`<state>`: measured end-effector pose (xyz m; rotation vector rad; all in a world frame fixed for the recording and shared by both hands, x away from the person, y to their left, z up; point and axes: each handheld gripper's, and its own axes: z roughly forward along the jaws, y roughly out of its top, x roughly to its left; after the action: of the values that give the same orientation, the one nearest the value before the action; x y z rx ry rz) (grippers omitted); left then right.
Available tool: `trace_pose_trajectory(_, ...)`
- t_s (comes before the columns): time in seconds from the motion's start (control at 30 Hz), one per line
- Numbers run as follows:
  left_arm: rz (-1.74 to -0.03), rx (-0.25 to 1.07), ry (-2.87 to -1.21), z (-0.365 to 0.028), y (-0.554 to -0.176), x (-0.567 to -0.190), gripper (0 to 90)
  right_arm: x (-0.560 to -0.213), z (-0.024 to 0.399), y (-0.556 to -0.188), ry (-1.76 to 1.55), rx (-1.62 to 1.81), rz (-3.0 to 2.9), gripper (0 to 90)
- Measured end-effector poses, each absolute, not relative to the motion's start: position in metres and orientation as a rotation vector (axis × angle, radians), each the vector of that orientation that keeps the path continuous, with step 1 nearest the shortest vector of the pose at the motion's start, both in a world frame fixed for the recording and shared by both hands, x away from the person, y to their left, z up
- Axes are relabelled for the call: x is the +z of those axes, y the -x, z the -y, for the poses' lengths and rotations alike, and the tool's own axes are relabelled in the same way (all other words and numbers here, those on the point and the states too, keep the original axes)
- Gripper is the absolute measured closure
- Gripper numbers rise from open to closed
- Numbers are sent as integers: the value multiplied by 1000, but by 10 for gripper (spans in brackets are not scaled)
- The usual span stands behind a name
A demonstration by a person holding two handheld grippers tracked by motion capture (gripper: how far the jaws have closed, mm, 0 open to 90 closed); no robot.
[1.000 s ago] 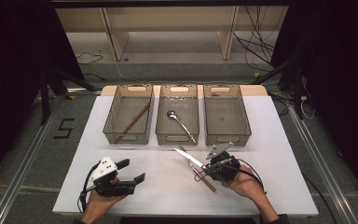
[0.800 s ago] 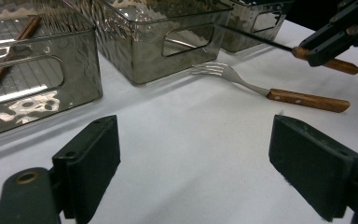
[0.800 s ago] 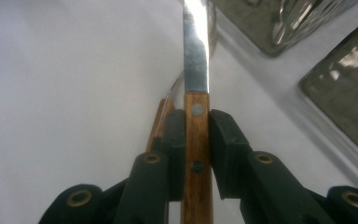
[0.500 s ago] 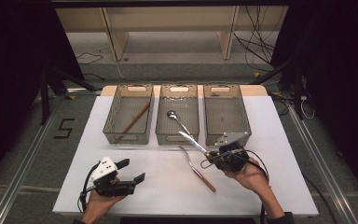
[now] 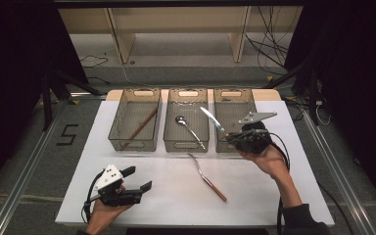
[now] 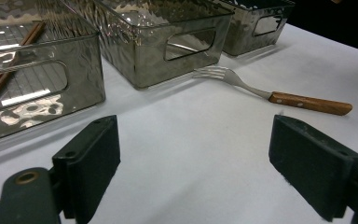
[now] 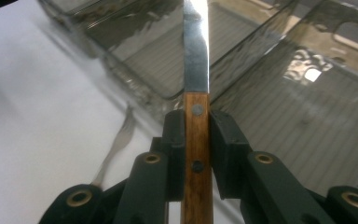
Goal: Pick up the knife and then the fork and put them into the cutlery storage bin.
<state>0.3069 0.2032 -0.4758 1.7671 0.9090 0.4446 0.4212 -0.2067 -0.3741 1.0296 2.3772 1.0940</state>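
My right gripper [image 5: 229, 137] has its jaws clamped on the wooden handle of a table knife [image 7: 196, 60], blade pointing straight ahead of the jaws, out over the front wall of the right-hand bin [image 5: 235, 117] & partly toward the middle bin [image 5: 188, 142]. Left gripper [image 5: 139, 178] sits low over the bench [image 5: 274, 196] w/ jaws wide apart, nothing btwn them. From the left jaws, a fork [image 6: 270, 93] w/ a wooden handle lies ahead & a bit to the right on the bench, tines toward the bins; it's below & left of my right jaws. Middle bin holds a spoon [image 5: 188, 128], far-left bin [image 5: 134, 122] holds what looks like chopsticks [image 5: 139, 128], so I'd judge the knife belongs in the right-hand bin, which looks empty. Risks as I see it: grip is only on the narrow handle, near the blade end, so the long blade could pivot in the jaws if I tilt quick. Blade tip sits close to the wall btwn middle & right bins; lowering w/out shifting right could catch that rim, tip the knife into the spoon's bin or nudge the light bin. Letting go too high = clatter & bounce.
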Motion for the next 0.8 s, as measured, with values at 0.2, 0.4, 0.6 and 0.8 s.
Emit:
trace_pose_trajectory(0.2, -909, 446, -1765, -203, -307, -476, 160, -369, 209, -439, -1064, 1053, -2362, 772)
trace_pose_trajectory(0.4, -909, 446, -1765, -203, -307, -476, 160, -365, 212, -458, -1105, 1030, -2329, 772)
trace_pose_trajectory(0.6, -911, 443, -1762, -203, -307, -476, 161, -363, 215, -474, -1153, 1022, -2299, 772)
trace_pose_trajectory(0.8, -910, 443, -1761, -203, -307, -476, 160, -366, 219, -488, -1210, 1023, -2277, 772)
